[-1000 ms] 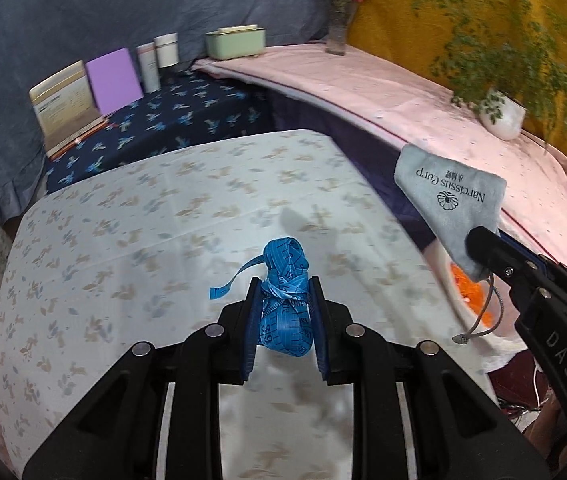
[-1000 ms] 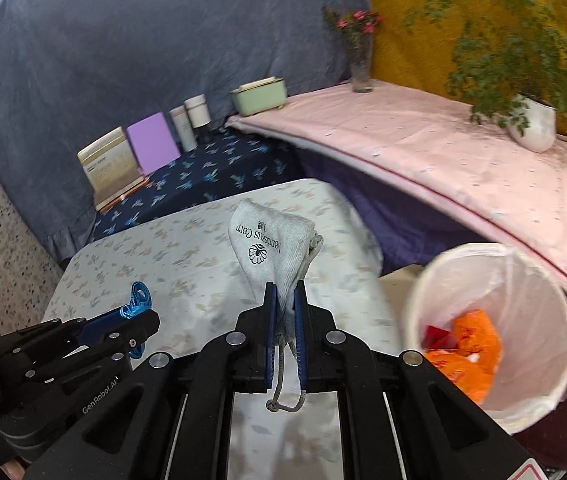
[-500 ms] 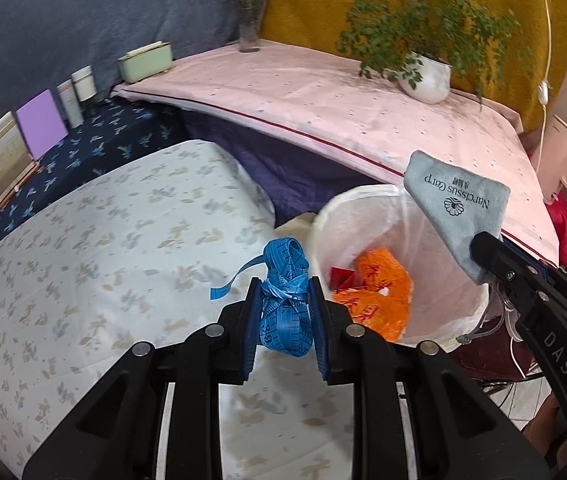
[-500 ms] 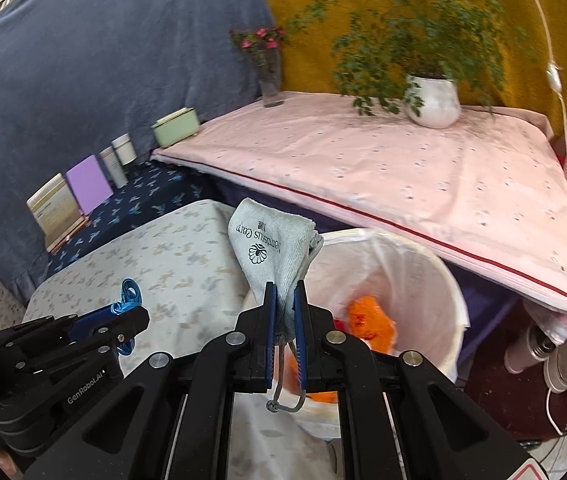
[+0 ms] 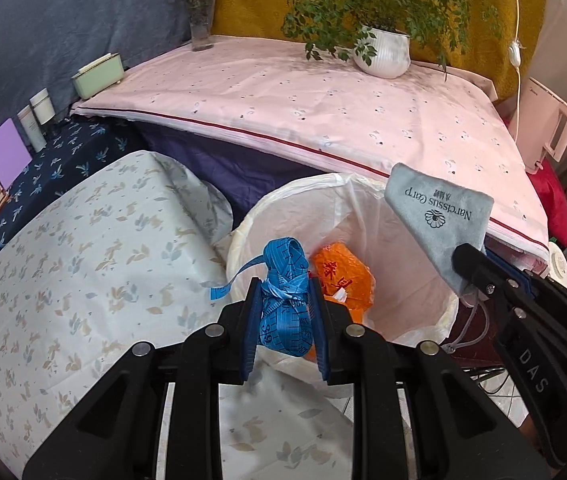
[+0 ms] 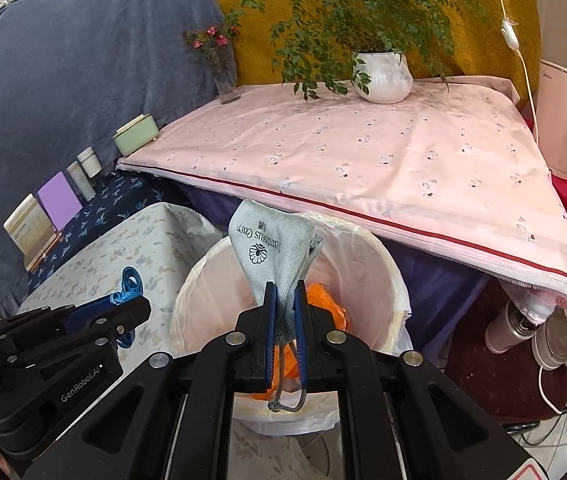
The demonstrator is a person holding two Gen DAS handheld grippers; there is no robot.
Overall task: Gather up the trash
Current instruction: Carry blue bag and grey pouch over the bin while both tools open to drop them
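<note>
My left gripper (image 5: 285, 312) is clamped on a bundled blue measuring tape (image 5: 285, 296); the blue pads press both flanks of the bundle, and a loose tail sticks out toward 9 o'clock. My right gripper (image 6: 285, 320) is pinched nearly flat on the neck of a grey drawstring pouch (image 6: 273, 252) printed "Narcissus Carp", with the pouch body standing up toward 12 o'clock and its cord loop hanging below the jaws toward 6 o'clock.

The deciding relation is each item's position against the mouth of the white-lined waste bin (image 5: 243, 236):
- Left wrist view: the bin opening lies at 1 o'clock from the tape. The tape sits over the near-left rim, not over the centre (my judgement: a release here risks the rim or the floral-cloth table (image 5: 83, 260)).
- Right wrist view: the bin (image 6: 387, 272) lies at 12 o'clock, directly beyond and below the pouch. The right hand appears better centred.
- The pouch's long axis runs 6 to 12 o'clock, roughly in line with the fingers.

Orange wrappers (image 5: 343, 276) already lie in the bin.

View differences: the left wrist view shows the pouch (image 5: 435, 216) from the side, at 2 o'clock beyond the far rim edge. The right wrist view shows the left gripper (image 6: 123, 312) at 9 o'clock over the table edge, and bottles (image 6: 511, 320) on the floor at 3 o'clock.
</note>
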